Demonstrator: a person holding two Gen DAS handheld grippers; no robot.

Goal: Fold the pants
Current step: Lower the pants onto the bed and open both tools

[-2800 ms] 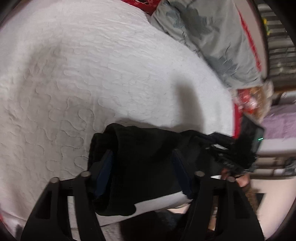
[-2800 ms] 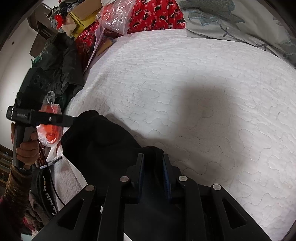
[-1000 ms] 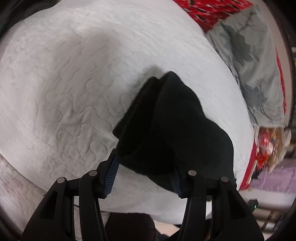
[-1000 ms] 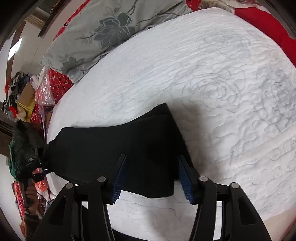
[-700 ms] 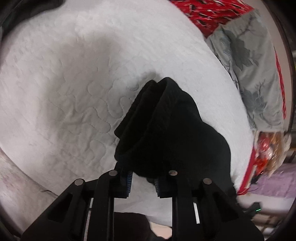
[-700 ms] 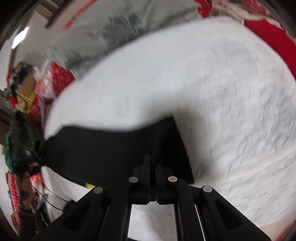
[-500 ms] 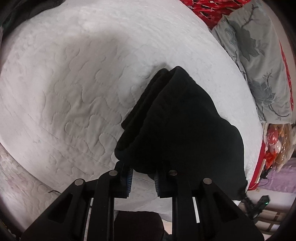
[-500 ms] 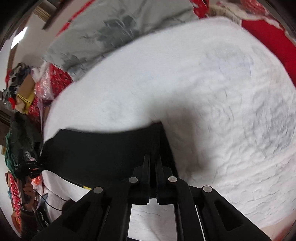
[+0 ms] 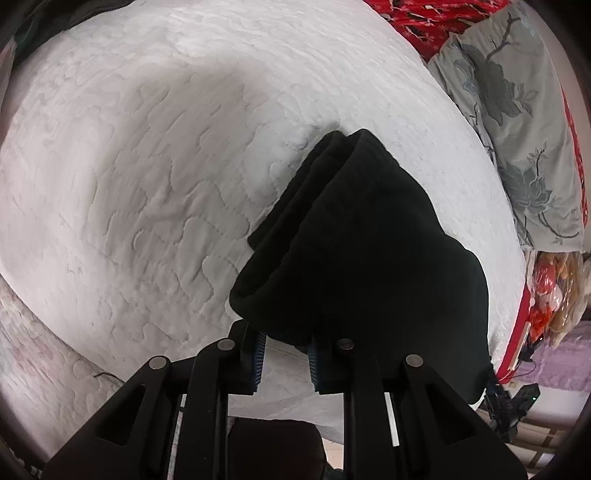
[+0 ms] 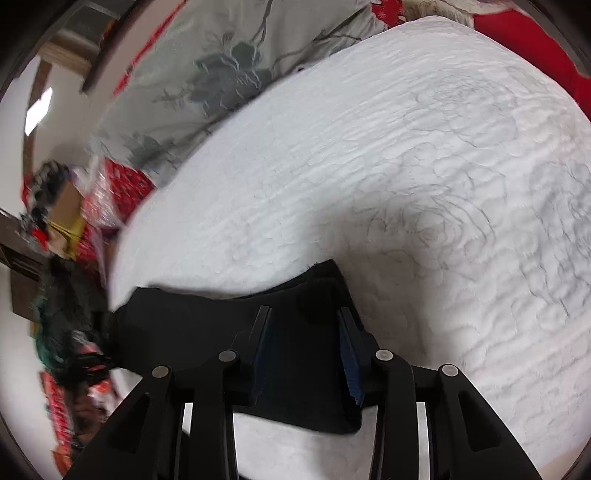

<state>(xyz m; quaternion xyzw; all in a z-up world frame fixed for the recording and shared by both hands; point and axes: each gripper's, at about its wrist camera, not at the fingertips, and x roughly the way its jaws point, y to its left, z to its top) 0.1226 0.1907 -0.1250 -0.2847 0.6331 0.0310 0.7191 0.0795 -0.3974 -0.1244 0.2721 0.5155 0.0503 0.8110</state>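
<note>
The black pants (image 9: pixel 362 251) lie folded in layers on the white quilted bed (image 9: pixel 155 177). My left gripper (image 9: pixel 285 345) is shut on the near edge of the pants, the cloth bunched between its blue pads. In the right wrist view the pants (image 10: pixel 221 332) stretch to the left across the bed (image 10: pixel 406 177). My right gripper (image 10: pixel 303 332) is open, its fingers apart over the end of the pants, not pinching them.
A grey floral pillow (image 9: pixel 517 110) and red bedding (image 9: pixel 424 22) lie at the head of the bed. Bags and clutter (image 10: pixel 59 206) are piled beside the bed at the left of the right wrist view. The bed edge runs close below both grippers.
My right gripper, shut half a second ago, has opened over the end of the pants. My left gripper shut on the pants' edge about a second ago and still holds it.
</note>
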